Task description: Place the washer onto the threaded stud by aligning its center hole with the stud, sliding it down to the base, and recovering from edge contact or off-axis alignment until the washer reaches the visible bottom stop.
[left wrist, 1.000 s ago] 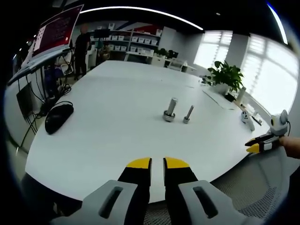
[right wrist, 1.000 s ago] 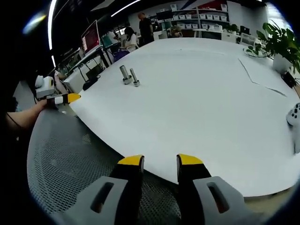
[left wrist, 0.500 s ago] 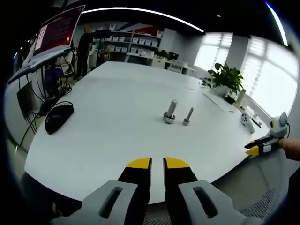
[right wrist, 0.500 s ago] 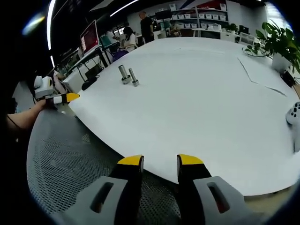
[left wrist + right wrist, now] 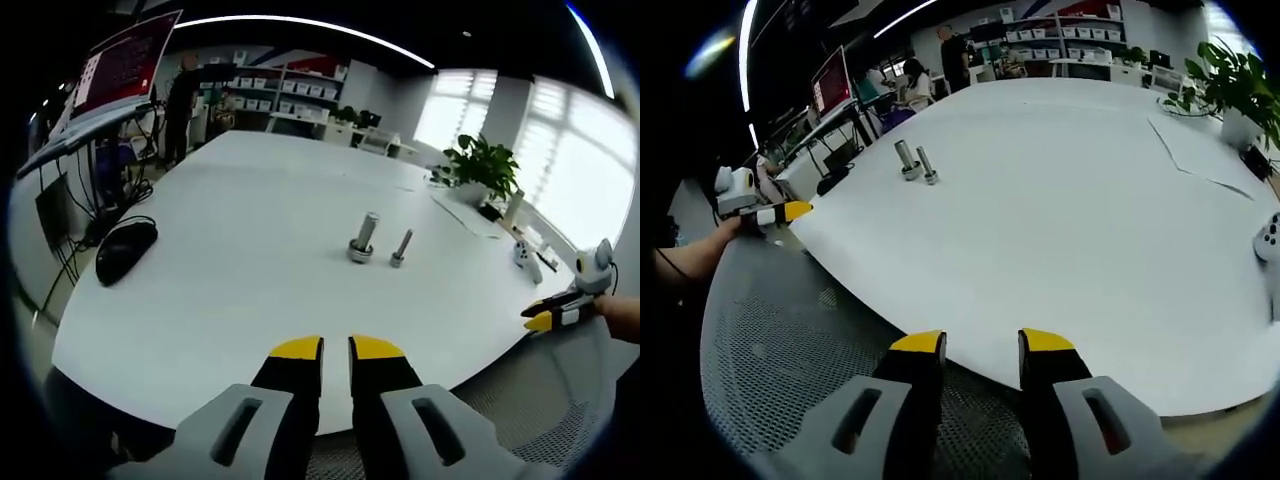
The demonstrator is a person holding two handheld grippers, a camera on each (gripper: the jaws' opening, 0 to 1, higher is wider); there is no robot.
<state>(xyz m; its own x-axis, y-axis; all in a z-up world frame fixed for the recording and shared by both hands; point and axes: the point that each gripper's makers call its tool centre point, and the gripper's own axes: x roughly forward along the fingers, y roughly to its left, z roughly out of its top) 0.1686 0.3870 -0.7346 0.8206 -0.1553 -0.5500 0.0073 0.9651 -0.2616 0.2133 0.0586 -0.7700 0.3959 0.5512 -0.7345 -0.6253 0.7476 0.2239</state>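
Two metal studs stand upright near the middle of the white table. The thicker stud has a ring-shaped washer around its base. A thinner stud stands just to its right. In the right gripper view the same thick stud and thin stud are far off at the upper left. My left gripper hangs over the near table edge, jaws almost together, holding nothing. My right gripper is open and empty at the table's edge. It also shows as the right gripper in the left gripper view.
A black mouse lies at the left. A potted plant and a white controller sit toward the right. A grey mesh chair is under the right gripper, and a person's hand holds the left gripper. People stand by shelves at the back.
The right gripper view has shifted very slightly. Both studs and the washer stand as before, and neither pair of jaws has changed its gap.
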